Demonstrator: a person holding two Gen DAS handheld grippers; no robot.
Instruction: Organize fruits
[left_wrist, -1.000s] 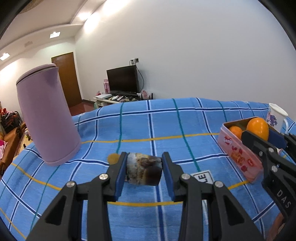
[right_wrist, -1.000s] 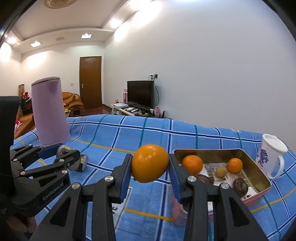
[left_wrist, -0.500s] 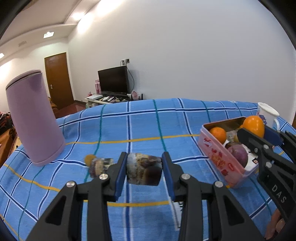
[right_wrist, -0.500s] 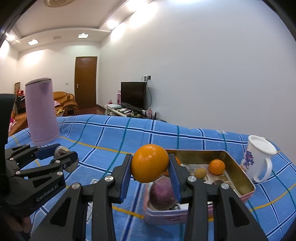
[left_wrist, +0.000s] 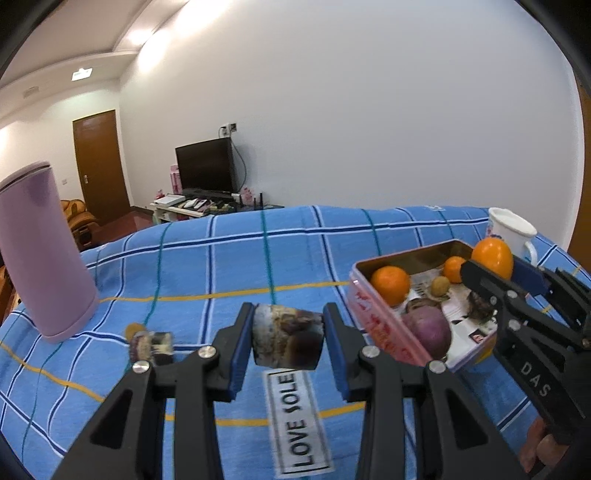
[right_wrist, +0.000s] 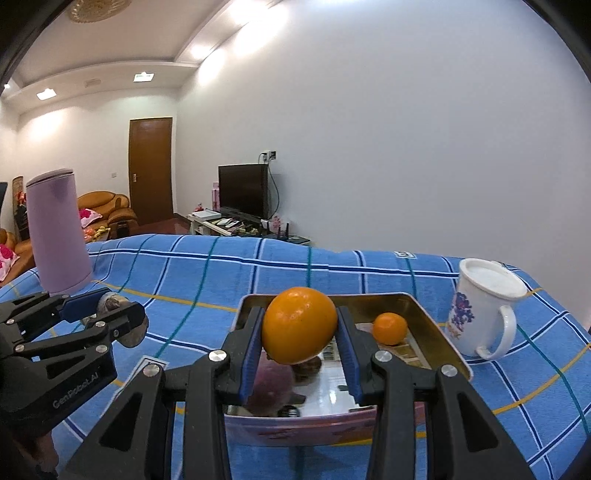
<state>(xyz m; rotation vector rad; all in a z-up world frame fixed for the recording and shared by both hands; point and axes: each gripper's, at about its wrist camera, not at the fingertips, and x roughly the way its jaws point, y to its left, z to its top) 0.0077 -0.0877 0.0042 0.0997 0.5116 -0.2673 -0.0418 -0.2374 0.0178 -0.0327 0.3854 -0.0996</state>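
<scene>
— So which hand is nearer the tin (right_wrist: 439, 334)?

— Right, clearly. The right gripper (right_wrist: 300, 330) has its blue pads clamped on the big orange (right_wrist: 299, 325), and in its own view that orange hangs above the tin's near end, over the purple fruit (right_wrist: 271, 384) lying inside. The left wrist view shows the same: the orange (left_wrist: 492, 253) sits high over the tin's far-right side.

— And the left?

— The left gripper (left_wrist: 288, 341) is closed on a mottled brown piece (left_wrist: 287, 340), short and stubby, its long axis running across from pad to pad. It is held up off the blue checked cloth (left_wrist: 221, 266), and the tin (left_wrist: 373, 321) lies to its right and a little ahead, apart from it.

— Anything left on the cloth?

— One more mottled piece (left_wrist: 151, 345) to the left of the left gripper, with something small and orange just behind it, and the purple tumbler (left_wrist: 40, 251) further left.

— What's in the tin already?

— Two small oranges, a little yellowish fruit, the purple one and a dark one; the floor between them shows printed paper.

— So the turn of it?

— I judge the right only needs to lower and part its jaws; the drop is straight down. The left must travel rightward first.
</scene>
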